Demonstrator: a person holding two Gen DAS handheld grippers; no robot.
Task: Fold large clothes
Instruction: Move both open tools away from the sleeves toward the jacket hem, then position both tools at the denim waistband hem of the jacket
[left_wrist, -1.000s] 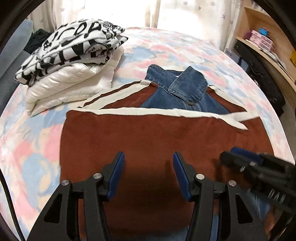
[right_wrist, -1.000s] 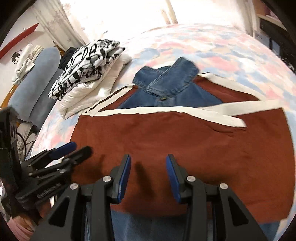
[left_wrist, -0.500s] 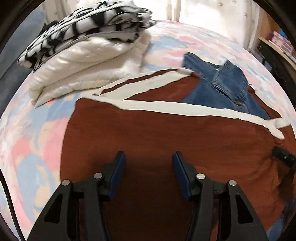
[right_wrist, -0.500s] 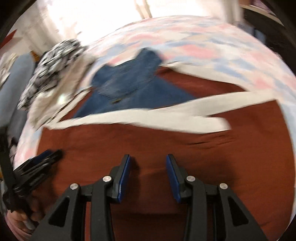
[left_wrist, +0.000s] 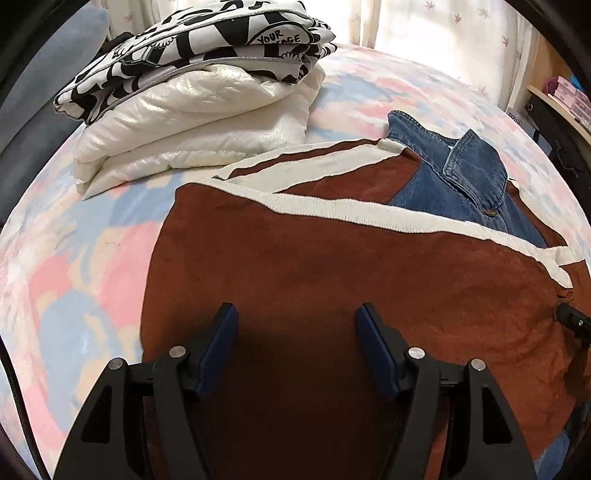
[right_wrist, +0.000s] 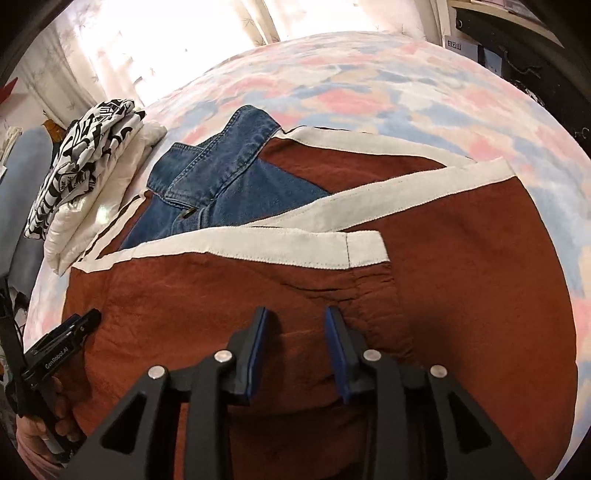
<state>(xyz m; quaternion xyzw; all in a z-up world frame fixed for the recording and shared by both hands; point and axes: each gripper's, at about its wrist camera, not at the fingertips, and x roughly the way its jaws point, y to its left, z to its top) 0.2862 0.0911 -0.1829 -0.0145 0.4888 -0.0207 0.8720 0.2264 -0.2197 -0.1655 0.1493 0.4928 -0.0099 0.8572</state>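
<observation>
A rust-brown jacket (left_wrist: 332, 266) (right_wrist: 461, 258) with cream trim (left_wrist: 369, 216) (right_wrist: 277, 243) and a blue denim collar (left_wrist: 465, 173) (right_wrist: 221, 166) lies folded on the bed. My left gripper (left_wrist: 295, 314) (right_wrist: 74, 328) hovers low over the jacket's near-left part. Its jaws are opening, with only flat brown cloth beneath them. My right gripper (right_wrist: 295, 317) sits over the near-right part, where the cloth is wrinkled. Its jaws are closing with brown cloth below the gap, and the pads do not visibly pinch it. Its tip (left_wrist: 570, 319) shows at the right edge of the left wrist view.
A folded black-and-white printed garment (left_wrist: 207, 48) (right_wrist: 85, 155) lies on a white puffy one (left_wrist: 207, 110) at the far left of the pastel bed sheet (left_wrist: 74, 258) (right_wrist: 369, 85). A grey-blue cushion (left_wrist: 37, 92) lies left. Shelves (left_wrist: 565, 96) stand right. A hand (right_wrist: 33, 435) holds the left gripper.
Both grippers have sunk closer to the jacket and drawn apart toward its two sides. The left jaws stand wider than before and the right jaws narrower.
</observation>
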